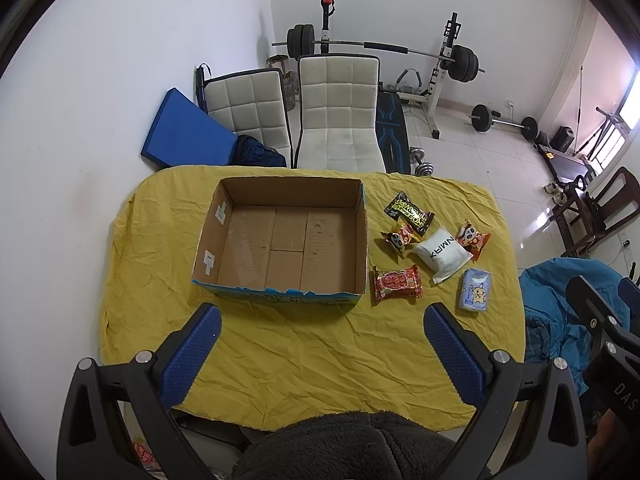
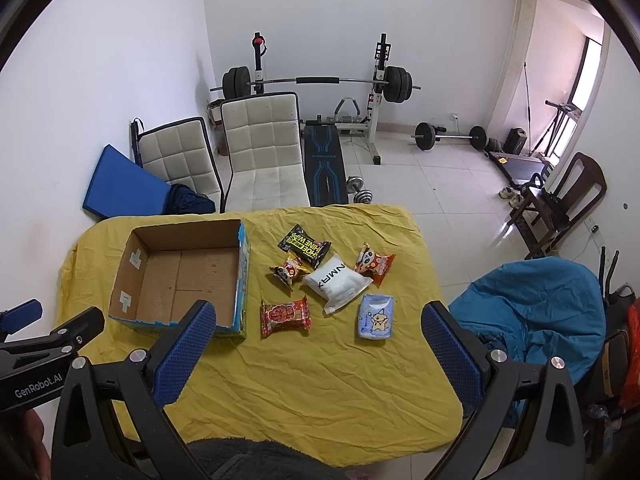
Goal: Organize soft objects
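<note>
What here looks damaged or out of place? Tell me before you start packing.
The cardboard box has a ragged, torn near rim, as if its flaps were ripped off. One panda snack packet lies partly under the black wipes pack. The yellow tablecloth is heavily wrinkled. Nothing looks spilled.

White walls [image 2: 120,60] and a pale tiled floor [image 2: 440,184]. Two white chairs [image 2: 260,148] stand at the middle of the frame, a barbell rack [image 2: 320,80] behind them. Daylight comes through a window [image 2: 580,88] at the upper right.
</note>
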The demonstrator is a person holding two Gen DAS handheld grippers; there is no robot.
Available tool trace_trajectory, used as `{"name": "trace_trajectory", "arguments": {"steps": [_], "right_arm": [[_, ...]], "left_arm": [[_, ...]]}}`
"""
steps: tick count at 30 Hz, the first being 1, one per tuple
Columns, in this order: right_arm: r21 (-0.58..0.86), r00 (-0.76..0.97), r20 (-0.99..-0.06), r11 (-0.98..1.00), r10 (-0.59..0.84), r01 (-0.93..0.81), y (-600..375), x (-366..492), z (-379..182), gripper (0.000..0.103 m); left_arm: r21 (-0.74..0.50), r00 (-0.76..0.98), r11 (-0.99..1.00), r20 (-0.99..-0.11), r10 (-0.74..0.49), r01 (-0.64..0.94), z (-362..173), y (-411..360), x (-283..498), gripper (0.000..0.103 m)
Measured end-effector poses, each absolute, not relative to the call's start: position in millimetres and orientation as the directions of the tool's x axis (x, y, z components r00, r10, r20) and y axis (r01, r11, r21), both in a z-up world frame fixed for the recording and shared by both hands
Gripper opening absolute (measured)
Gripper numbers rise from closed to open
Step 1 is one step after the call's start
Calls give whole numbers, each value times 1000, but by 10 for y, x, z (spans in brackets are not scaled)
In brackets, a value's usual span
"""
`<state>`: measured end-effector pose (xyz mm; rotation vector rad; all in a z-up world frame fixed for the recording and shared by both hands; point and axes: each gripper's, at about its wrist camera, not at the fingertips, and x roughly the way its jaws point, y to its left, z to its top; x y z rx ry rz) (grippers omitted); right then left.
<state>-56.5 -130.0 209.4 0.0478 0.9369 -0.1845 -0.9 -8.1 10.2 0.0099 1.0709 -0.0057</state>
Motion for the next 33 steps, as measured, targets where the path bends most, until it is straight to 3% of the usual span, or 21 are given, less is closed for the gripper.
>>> {"name": "trace_trajectory", "arguments": {"steps": [9, 16, 20, 23, 29, 33], "right_arm": [[-24, 564, -813, 978, -141, 209, -1434, -445, 2010, 103], [-28, 461, -873, 958, -162, 284, -2049, -62, 1452, 103], [-25, 342, -928, 945, -144, 327, -2569, 293, 807, 103], [-16, 215, -972, 941, -94, 337, -2951, 571, 126, 103], [4, 40, -999, 951, -9, 308, -3434, 892, -1142, 103], [24, -26, -999, 952, 34, 304, -3556, 985, -1701, 103]], "left_arm": [[14, 475, 1000, -880, 0, 27, -65, -179, 165, 103], [11, 432, 991, -901, -47, 130, -560, -532, 747, 103], [4, 332, 965, -939, -87, 263, -1031, -946, 1135, 103], [80, 289, 905, -956, -49, 417, -1543, -1421, 1438, 103], [159, 133, 719, -987, 92, 676, -2673, -2111, 1778, 95], [163, 35, 643, -978, 207, 748, -3407, -2300, 1885, 95]]}}
